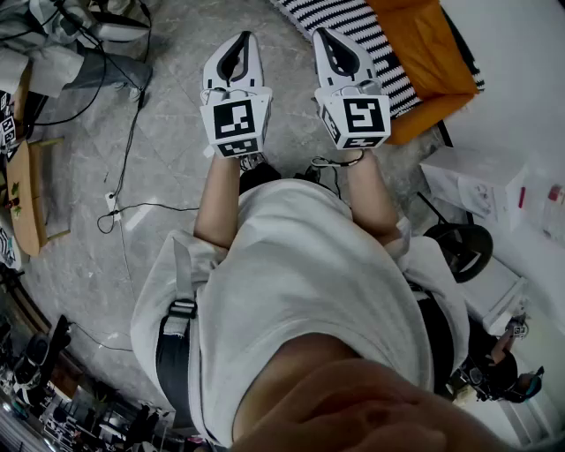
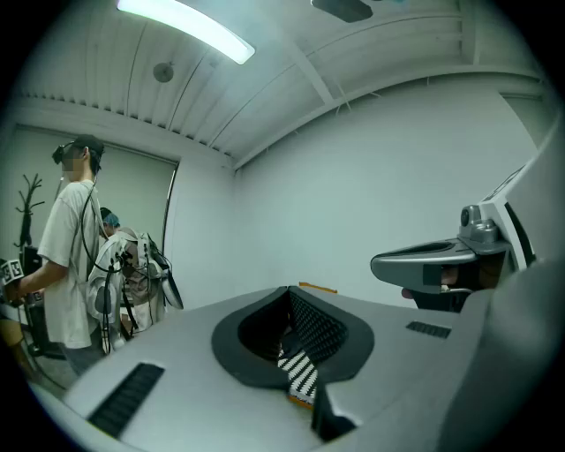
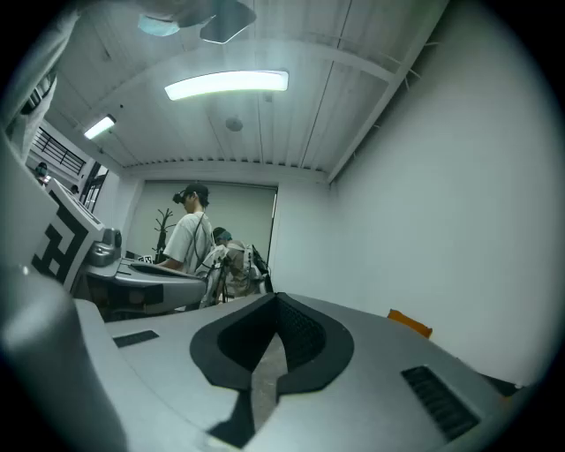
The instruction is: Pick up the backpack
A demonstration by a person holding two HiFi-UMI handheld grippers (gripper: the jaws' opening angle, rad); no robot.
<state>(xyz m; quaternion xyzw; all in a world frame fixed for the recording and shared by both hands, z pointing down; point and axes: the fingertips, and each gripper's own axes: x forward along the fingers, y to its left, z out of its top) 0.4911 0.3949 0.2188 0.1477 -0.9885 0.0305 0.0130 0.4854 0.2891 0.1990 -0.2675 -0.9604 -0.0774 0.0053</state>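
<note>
Backpack: cannot tell which thing it is; no view shows it plainly. Left tongs (image 1: pixel 240 42) pressed together, nothing between. Right tongs (image 1: pixel 330 37) likewise closed, empty. Both held level, side by side, above grey floor (image 1: pixel 168 150). Orange pad (image 1: pixel 422 53) on striped cloth (image 1: pixel 353 25) lies just right of right tongs; left tongs further left of pad. White box (image 1: pixel 472 181) near pad, on holder's side. Black cable (image 1: pixel 131 141) on floor, well left of pad.
</note>
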